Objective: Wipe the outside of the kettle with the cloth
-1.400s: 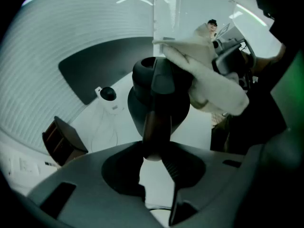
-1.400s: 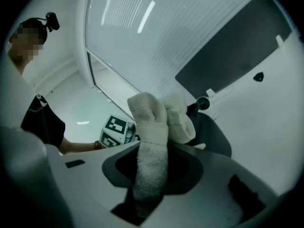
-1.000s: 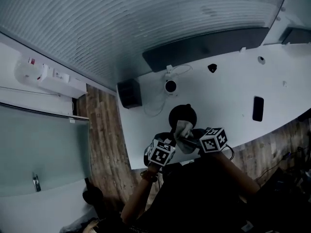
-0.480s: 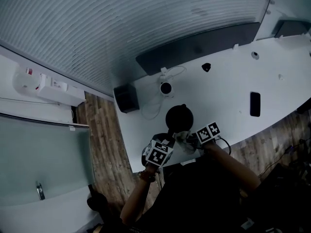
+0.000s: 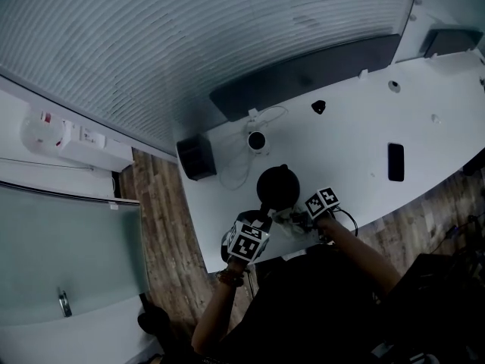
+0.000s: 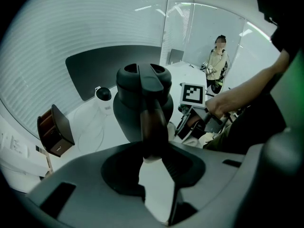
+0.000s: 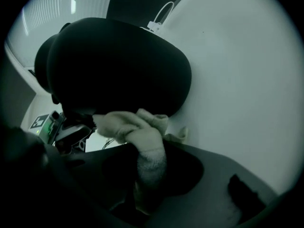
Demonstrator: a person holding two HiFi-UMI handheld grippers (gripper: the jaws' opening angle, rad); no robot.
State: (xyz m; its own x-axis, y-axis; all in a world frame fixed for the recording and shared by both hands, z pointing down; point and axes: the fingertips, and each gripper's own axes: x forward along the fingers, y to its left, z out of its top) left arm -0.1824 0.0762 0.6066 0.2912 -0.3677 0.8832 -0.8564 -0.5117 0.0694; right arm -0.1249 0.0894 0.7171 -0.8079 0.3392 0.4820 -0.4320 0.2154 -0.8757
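Observation:
A black kettle (image 5: 277, 186) stands on the white table (image 5: 356, 139) near its front edge. In the left gripper view the kettle (image 6: 141, 91) is upright and its handle (image 6: 152, 127) runs down between my left gripper's (image 6: 154, 151) jaws, which grip it. My left gripper (image 5: 259, 220) sits at the kettle's near left. A pale cloth (image 7: 142, 137) is bunched in my right gripper (image 7: 145, 167), shut on it, and presses against the kettle's (image 7: 118, 65) lower side. From the head view, the cloth (image 5: 289, 222) and right gripper (image 5: 305, 215) lie at the kettle's near right.
Behind the kettle are a small round white camera with a looped cable (image 5: 256, 140), a black box (image 5: 195, 158) at the table's left end, a long dark panel (image 5: 303, 74) and a phone (image 5: 395, 161). A person (image 6: 217, 63) stands far off.
My right gripper has dropped with the cloth from the kettle's top down its near right side and rolled. The left gripper and kettle have stayed put.

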